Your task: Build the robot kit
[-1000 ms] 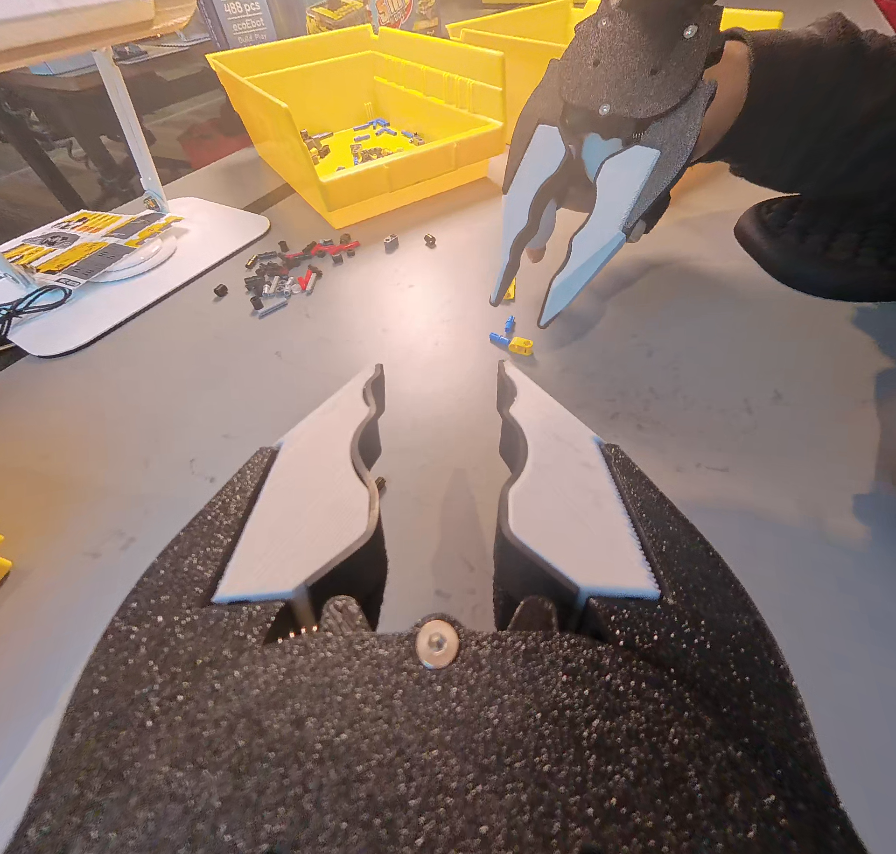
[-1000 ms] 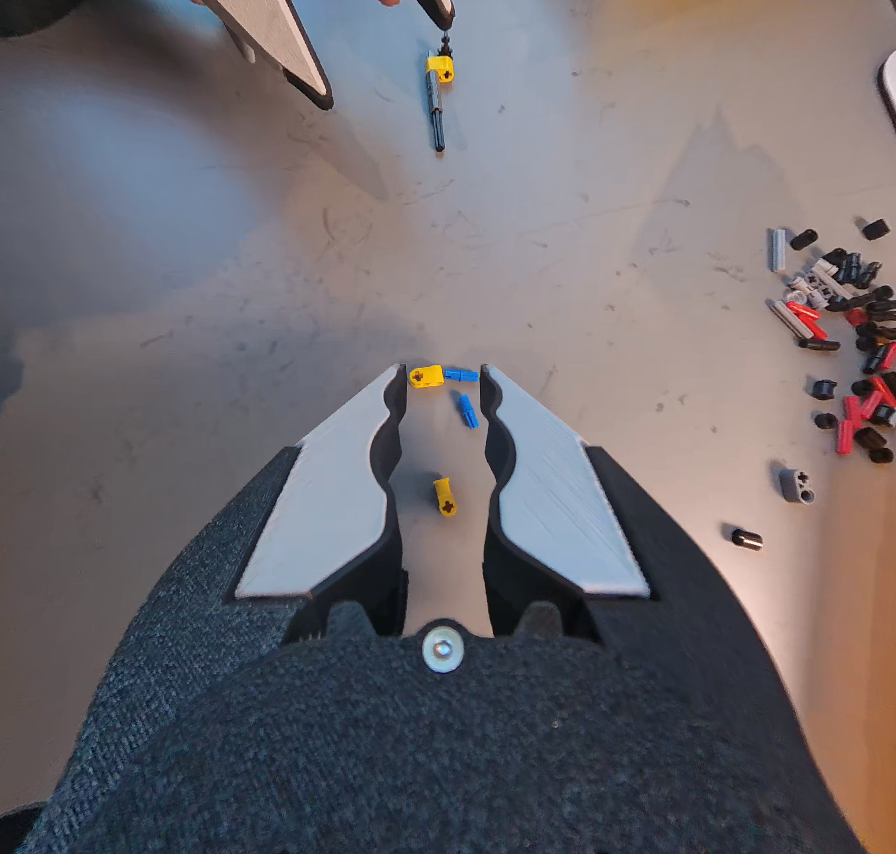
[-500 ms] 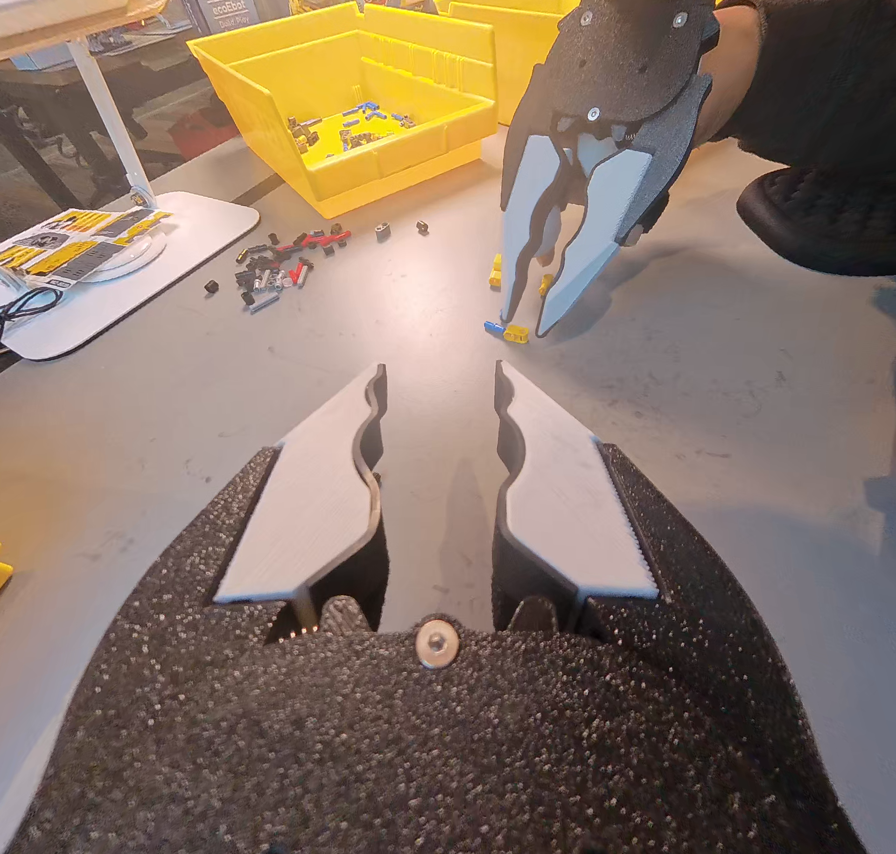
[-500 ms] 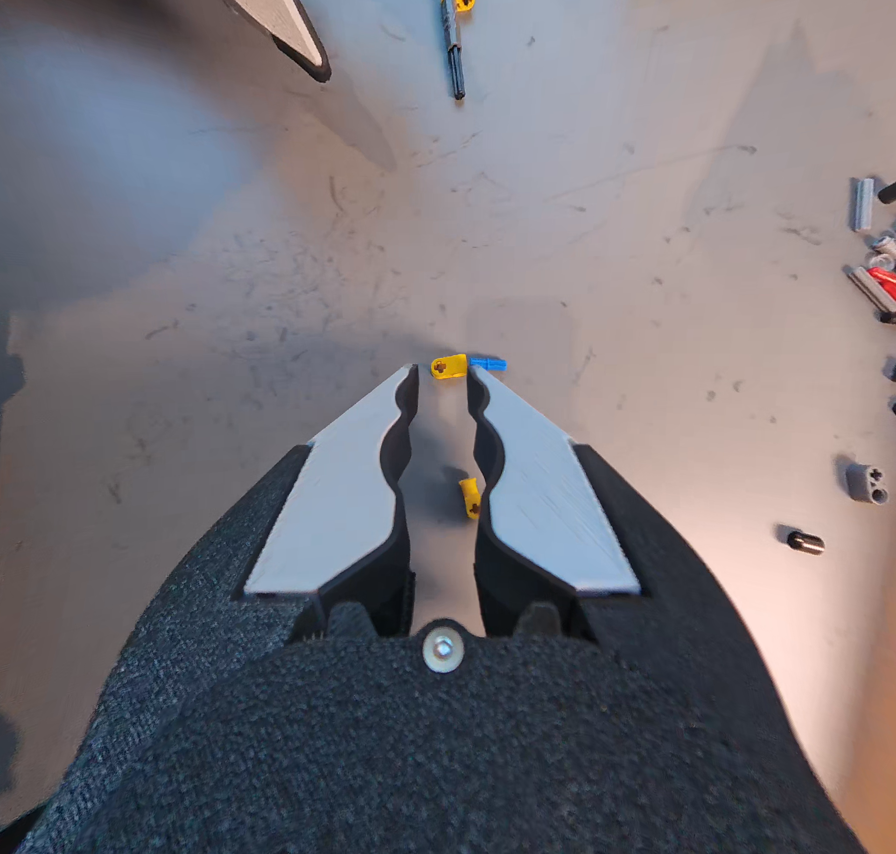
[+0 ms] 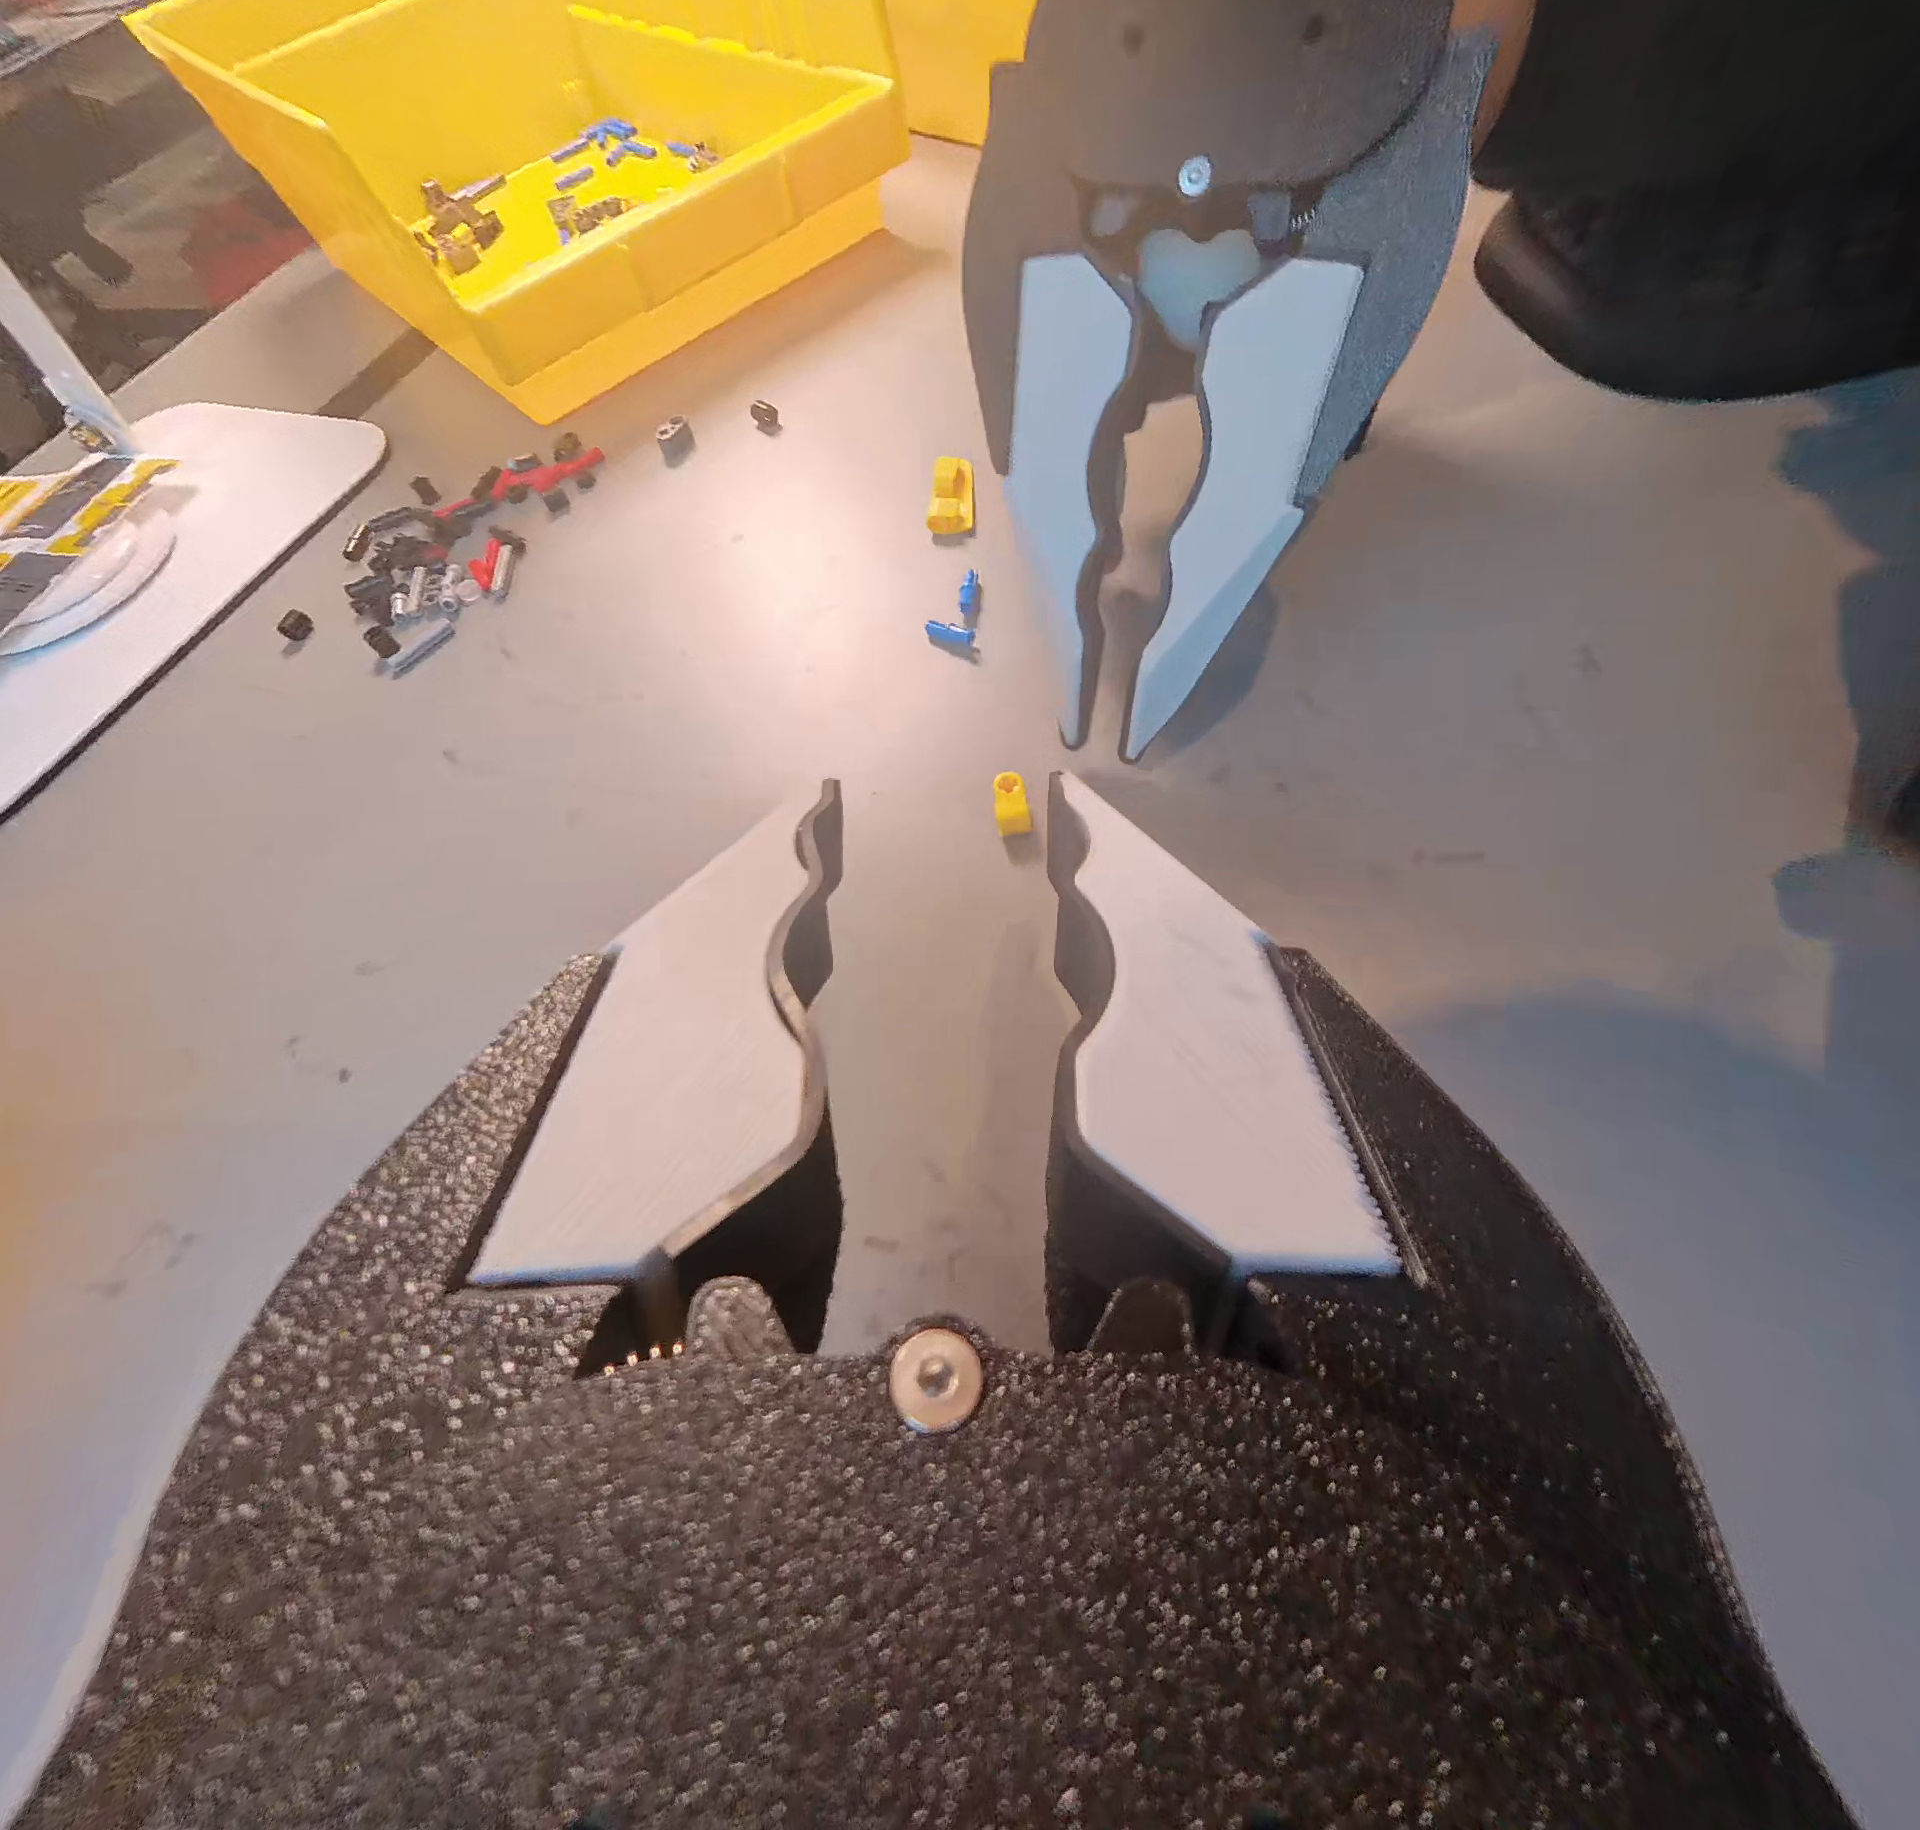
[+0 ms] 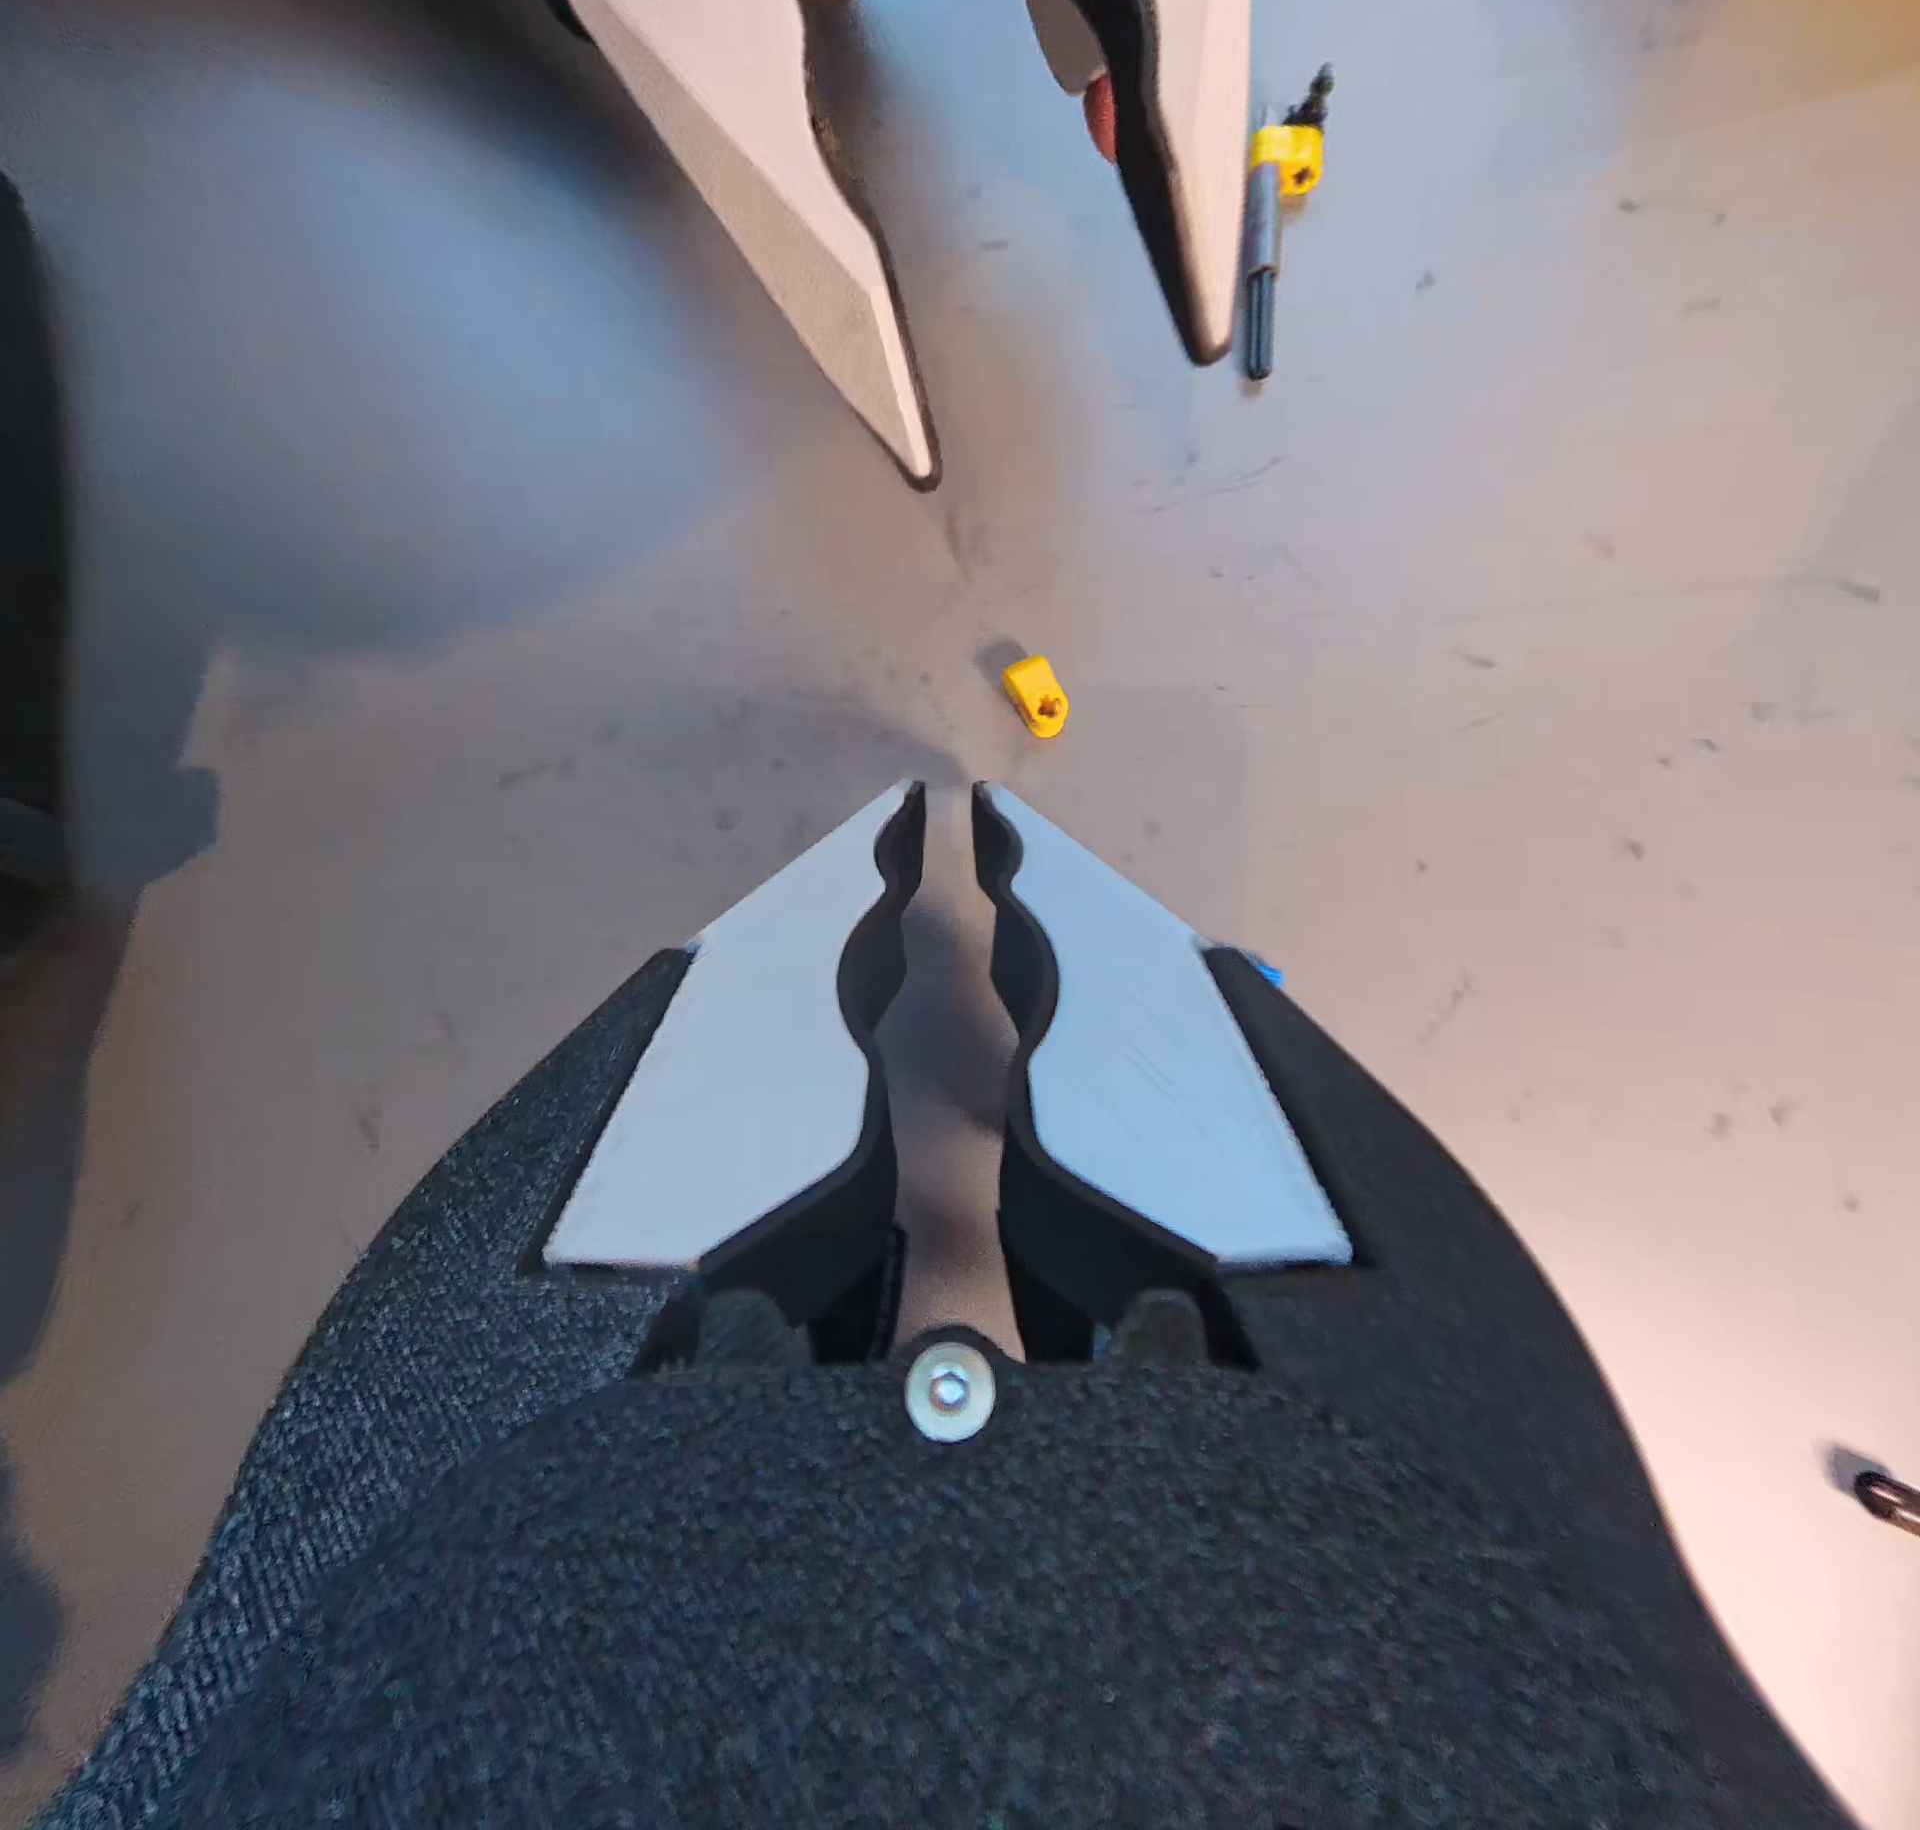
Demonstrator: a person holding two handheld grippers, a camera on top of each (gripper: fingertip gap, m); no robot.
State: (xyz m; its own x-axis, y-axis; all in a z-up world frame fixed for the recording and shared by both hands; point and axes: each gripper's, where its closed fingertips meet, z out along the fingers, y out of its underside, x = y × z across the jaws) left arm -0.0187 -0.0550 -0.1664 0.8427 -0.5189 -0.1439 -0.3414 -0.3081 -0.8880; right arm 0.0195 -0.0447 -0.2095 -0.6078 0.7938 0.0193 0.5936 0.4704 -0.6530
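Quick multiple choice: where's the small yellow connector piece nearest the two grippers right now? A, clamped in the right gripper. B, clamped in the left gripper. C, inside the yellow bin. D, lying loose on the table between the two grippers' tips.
D: the small yellow connector lies on the grey table, ahead of the right gripper and beside the left gripper, and neither grips it.

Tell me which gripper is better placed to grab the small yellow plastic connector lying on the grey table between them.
Probably left. The left gripper is wide open with the small yellow plastic connector just between its tips, beside one finger. The right gripper is nearly closed, the connector off-centre ahead.
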